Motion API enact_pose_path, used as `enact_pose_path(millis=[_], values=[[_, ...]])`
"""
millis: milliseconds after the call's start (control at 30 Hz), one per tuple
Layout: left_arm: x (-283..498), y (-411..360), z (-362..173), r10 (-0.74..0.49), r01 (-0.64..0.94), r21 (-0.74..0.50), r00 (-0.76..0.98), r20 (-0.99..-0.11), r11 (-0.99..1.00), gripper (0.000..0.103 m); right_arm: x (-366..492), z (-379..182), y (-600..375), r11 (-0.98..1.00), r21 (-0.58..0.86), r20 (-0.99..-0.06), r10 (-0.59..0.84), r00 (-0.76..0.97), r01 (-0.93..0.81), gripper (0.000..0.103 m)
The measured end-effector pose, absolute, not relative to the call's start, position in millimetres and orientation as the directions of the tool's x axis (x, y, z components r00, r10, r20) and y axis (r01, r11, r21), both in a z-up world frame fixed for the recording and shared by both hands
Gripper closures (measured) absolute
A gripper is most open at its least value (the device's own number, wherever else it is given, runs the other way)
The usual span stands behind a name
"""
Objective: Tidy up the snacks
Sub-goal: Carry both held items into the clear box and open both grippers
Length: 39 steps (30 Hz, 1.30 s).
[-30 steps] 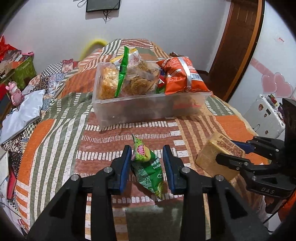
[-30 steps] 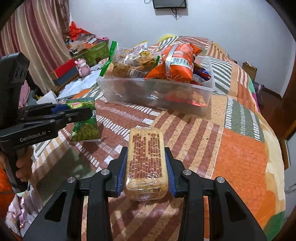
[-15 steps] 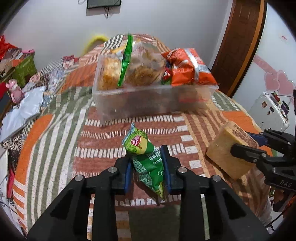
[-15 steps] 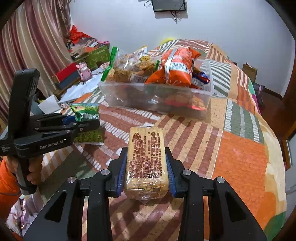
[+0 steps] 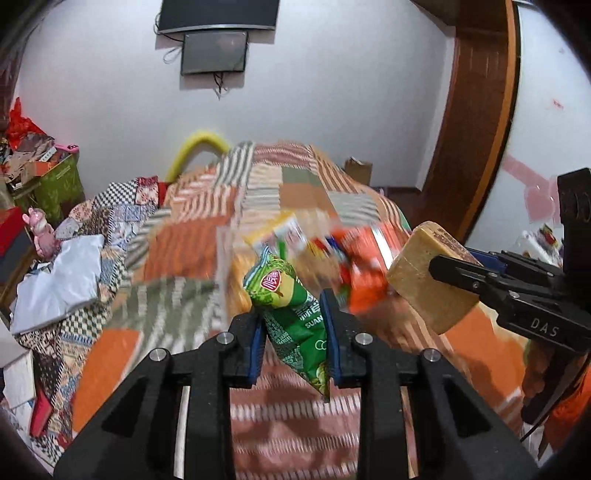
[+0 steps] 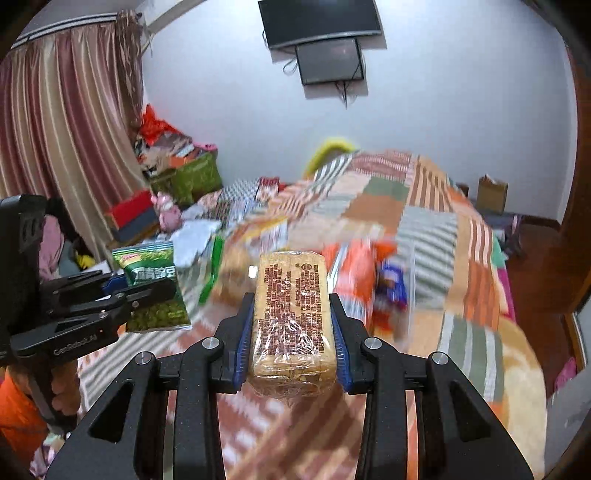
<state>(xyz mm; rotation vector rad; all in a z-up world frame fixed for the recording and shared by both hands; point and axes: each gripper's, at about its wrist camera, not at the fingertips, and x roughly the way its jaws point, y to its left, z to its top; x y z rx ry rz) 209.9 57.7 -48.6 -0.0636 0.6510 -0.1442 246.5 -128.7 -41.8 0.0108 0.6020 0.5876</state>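
Motion blur smears the clear bin [image 5: 225, 258] and the snacks in it at mid-frame in both views; only the orange chip bag [image 5: 365, 273] and a yellow-edged pack read at all, bin walls barely traceable. Bedspread [image 6: 424, 236] near the bin is blurred too; back wall and TV [image 6: 321, 22] are sharp.

Left gripper [image 5: 291, 325]: jaws closed on the green pea packet [image 5: 291, 306], packet tilted, its lower corner hanging below the pads. In the right wrist view it sits at left-centre [image 6: 155, 291], partly covered by the finger.

Right gripper [image 6: 293, 332]: jaws clamped on both long sides of the wrapped biscuit block [image 6: 291, 314]; near end cut off by the gripper body. Seen at right in the left wrist view [image 5: 424, 280].

Vs 0.5 s ago: both snacks lifted higher off the bed, cameras pitched up, bin now lower in frame and closer behind the held items. Grips unchanged.
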Motion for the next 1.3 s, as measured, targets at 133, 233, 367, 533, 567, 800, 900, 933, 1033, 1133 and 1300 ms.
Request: enact_pose_path(millis=[133,233,367,533,567,800,900,933,1033,1133,1300], values=[[244.9,72.1,-36.7,-0.136,0.086,-0.113,0.8,-0.585,0.99,0.076,276.0,-35.1,-113.5,0.848,0.156,-0.519,0.507,0.689,-0.507,0.069],[275.5,82.4,-36.5,-0.137,0.074,-0.129,0.795,-0.591,0.989,0.076,296.7,-38.5,-101.1,0.856,0.145,-0.528,0.491,0.693,-0.497,0.07],[311.8,84.2,-49.5,-0.15,0.078,-0.142,0.766,-0.625,0.987,0.076,322.0,-51.0,-84.4,0.866,0.12,-0.56,0.463,0.687,-0.486,0.07],[337.7,66.3,-73.9,-0.179,0.122,-0.132,0.716,-0.674,0.984,0.078,331.3,-61.5,-63.7,0.849,0.089,-0.591,0.465,0.659,-0.52,0.069],[340.9,63.9,-79.9,-0.152,0.105,-0.111,0.717,-0.681,0.988,0.077,331.0,-64.1,-62.6,0.855,0.078,-0.594,0.453,0.665,-0.513,0.069],[343.2,76.1,-91.6,-0.21,0.094,-0.2,0.681,-0.702,0.975,0.058,333.7,-71.2,-69.1,0.844,0.121,-0.619,0.476,0.625,-0.522,0.069],[339.4,76.5,-89.5,-0.195,0.09,-0.184,0.68,-0.706,0.979,0.044,328.1,-68.7,-71.1,0.845,0.112,-0.622,0.47,0.626,-0.523,0.064],[338.9,76.5,-89.3,-0.196,0.093,-0.182,0.68,-0.707,0.979,0.043,325.7,-67.4,-72.0,0.848,0.101,-0.618,0.464,0.635,-0.521,0.061],[334.6,75.2,-87.4,-0.19,0.1,-0.167,0.681,-0.707,0.981,0.043,320.9,-63.8,-75.2,0.853,0.084,-0.593,0.459,0.662,-0.516,0.05],[330.5,73.1,-84.4,-0.186,0.113,-0.15,0.692,-0.698,0.982,0.043,319.7,-60.7,-78.6,0.848,0.094,-0.587,0.471,0.658,-0.522,0.05],[323.5,73.1,-80.6,-0.175,0.108,-0.14,0.7,-0.693,0.984,0.043,316.2,-58.0,-86.0,0.848,0.099,-0.582,0.474,0.661,-0.521,0.05]])
